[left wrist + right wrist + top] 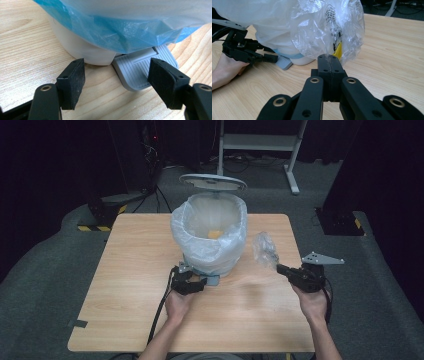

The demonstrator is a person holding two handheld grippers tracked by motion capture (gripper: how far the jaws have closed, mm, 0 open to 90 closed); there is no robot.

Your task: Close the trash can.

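Pedal bin (pixel 210 237), white, lined with a translucent bag, standing mid-bench (pixel 125 285); lid (pixel 212 182) raised. A yellowish item (pixel 215 234) lies inside, too small to identify.

Left gripper (pixel 199 282): jaws spread, low at the bin's base, the grey foot pedal (pixel 145 72) just ahead and between them, one jaw over its edge; whether it bears on the pedal cannot be told.

Right gripper (pixel 283 268): jaws pressed together, pinching a crumpled clear plastic wrapper (pixel 264 249) by its lower edge, held beside the bin's right flank, below the rim.

Progress, as judged: bin open, wrapper picked up; lifting it over the rim and releasing it inside remains.
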